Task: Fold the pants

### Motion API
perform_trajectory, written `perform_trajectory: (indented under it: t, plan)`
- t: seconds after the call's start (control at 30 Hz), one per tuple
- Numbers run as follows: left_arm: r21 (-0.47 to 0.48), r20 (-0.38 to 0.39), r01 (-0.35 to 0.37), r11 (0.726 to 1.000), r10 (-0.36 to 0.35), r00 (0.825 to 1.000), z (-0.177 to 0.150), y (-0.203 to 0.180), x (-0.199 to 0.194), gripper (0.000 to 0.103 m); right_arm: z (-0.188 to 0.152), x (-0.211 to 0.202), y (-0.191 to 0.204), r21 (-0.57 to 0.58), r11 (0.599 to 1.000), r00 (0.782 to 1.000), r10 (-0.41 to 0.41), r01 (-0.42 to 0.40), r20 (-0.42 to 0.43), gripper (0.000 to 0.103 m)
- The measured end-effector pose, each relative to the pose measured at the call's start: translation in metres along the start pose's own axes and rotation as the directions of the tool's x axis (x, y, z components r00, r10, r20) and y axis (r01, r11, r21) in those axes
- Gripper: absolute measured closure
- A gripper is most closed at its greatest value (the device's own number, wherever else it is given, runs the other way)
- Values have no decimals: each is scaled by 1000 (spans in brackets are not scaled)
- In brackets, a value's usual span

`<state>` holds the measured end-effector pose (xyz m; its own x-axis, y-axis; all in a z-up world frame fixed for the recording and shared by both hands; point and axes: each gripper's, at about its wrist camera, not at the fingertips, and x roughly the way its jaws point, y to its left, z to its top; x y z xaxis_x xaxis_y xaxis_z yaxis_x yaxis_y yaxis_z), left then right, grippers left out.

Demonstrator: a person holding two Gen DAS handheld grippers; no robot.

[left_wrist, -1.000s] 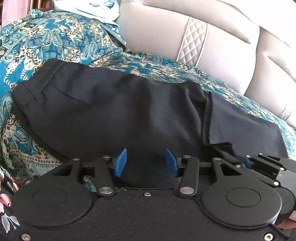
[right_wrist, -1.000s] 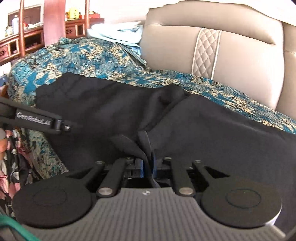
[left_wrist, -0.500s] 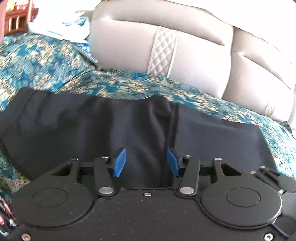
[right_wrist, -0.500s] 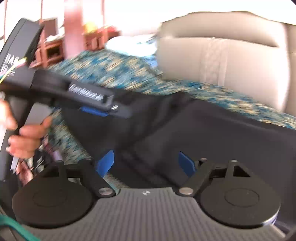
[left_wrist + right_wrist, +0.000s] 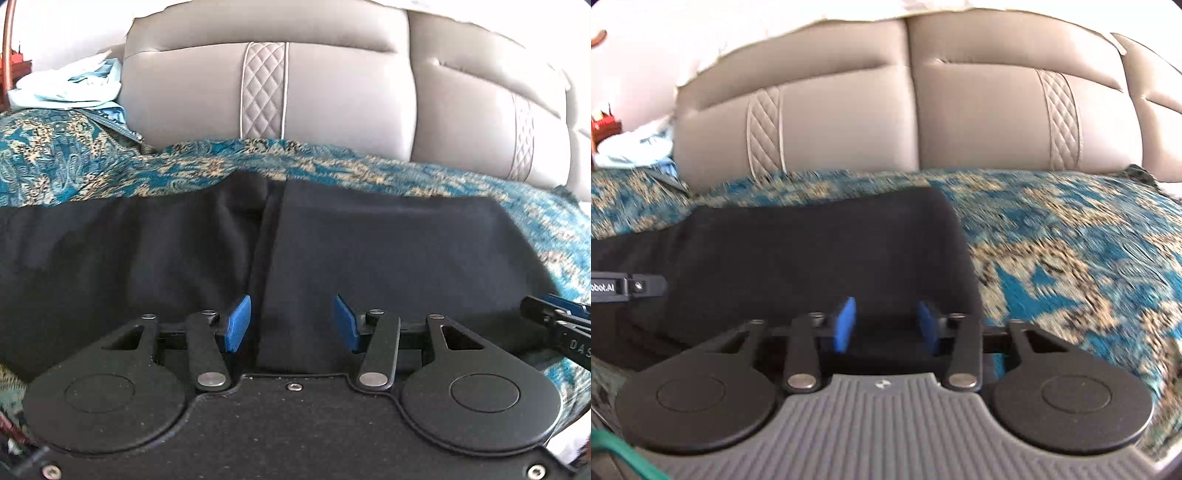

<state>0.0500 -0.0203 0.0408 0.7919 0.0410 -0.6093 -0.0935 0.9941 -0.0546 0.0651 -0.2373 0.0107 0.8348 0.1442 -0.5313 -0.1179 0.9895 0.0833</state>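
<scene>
Left wrist view, sofa (image 5: 332,92): a beige leather back with quilted stripes fills the top of the picture, and it also fills the top of the right wrist view (image 5: 849,122).
Cover (image 5: 74,162): a teal cloth with a gold pattern lies over the seat, in front of the sofa back; in the right wrist view it spreads wide on the right side (image 5: 1071,258), a little blurred.
Pants (image 5: 388,251): black, lying flat on the cover, stretched from the left edge of the picture to the right; one layer overlaps the other, and the edge of this layer runs as a dark line down the middle, toward the left gripper.
Pants, right wrist view (image 5: 812,258): the right end of the black cloth stops just past the right gripper, with patterned cover beside it.
Light blue cloth (image 5: 70,88): a crumpled pile at the far left, beside the sofa back.
Left gripper (image 5: 291,323): released, the blue pads stand apart above the pants and nothing is between them.
Right gripper (image 5: 888,323): also released, pads apart, low over the near edge of the pants; whether it touches the cloth I cannot tell. Its tip shows at the right edge of the left wrist view (image 5: 554,310).
</scene>
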Motion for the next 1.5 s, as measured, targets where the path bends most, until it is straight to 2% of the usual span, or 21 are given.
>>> perform_trajectory:
  t: [0.17, 0.23, 0.47, 0.5, 0.6, 0.7, 0.77, 0.87, 0.97, 1.0, 1.07, 1.13, 1.17, 1.23, 1.43, 1.5]
  plan:
    - [20, -11, -24, 1000, 24, 1000, -19, -8, 1, 55, -10, -3, 4, -83, 996, 999, -28, 30, 19, 56]
    - [32, -6, -29, 999, 29, 1000, -22, -9, -1, 55, -13, -6, 2, -90, 995, 999, -28, 30, 23, 52]
    - [35, 0, -23, 999, 23, 1000, -30, -6, -8, 52, -13, -8, 3, -101, 994, 999, -31, 33, 24, 50]
    - [38, -1, -22, 999, 22, 1000, -32, -6, -10, 50, -14, -9, 3, -108, 994, 999, -31, 34, 24, 49]
    - [53, -31, -19, 998, 21, 999, -34, -2, -18, 38, -15, -9, 4, -121, 992, 999, -31, 34, 22, 43]
    - [-15, -74, 39, 999, -40, 996, -33, 13, -26, 34, -16, -9, 6, -128, 991, 999, -33, 36, 23, 39]
    - [-68, -59, 57, 996, -61, 996, -32, 26, -33, 33, -16, -8, 8, -125, 991, 999, -35, 38, 25, 36]
    - [-94, -12, 69, 993, -70, 997, -24, 37, -38, 30, -17, -7, 11, -128, 991, 999, -30, 34, 30, 31]
    - [-123, -17, 79, 989, -82, 997, -15, 40, -27, 31, -18, -6, 13, -142, 989, 999, -28, 33, 36, 28]
    - [-136, -23, 77, 988, -81, 996, -14, 41, -21, 32, -18, -6, 13, -140, 990, 999, -25, 30, 37, 27]
    - [-163, -56, 45, 986, -55, 997, -13, 40, -7, 46, -17, -6, 12, -135, 991, 999, -18, 23, 37, 26]
    - [-169, -41, -3, 986, -4, 999, -15, 39, -3, 77, -18, -6, 12, -135, 991, 999, -13, 18, 38, 24]
    - [-160, -35, -3, 987, -3, 999, -16, 37, -4, 86, -18, -6, 12, -137, 990, 999, -12, 17, 39, 24]
    - [-164, -30, 4, 986, -9, 1000, -18, 36, -9, 94, -19, -7, 12, -143, 990, 999, -13, 19, 42, 22]
    - [-153, -33, -29, 988, 24, 999, -29, 35, -20, 97, -22, -9, 13, -145, 989, 999, -12, 18, 47, 19]
    - [-139, -62, -50, 989, 42, 997, -32, 37, -19, 97, -22, -9, 13, -145, 989, 999, -10, 17, 49, 18]
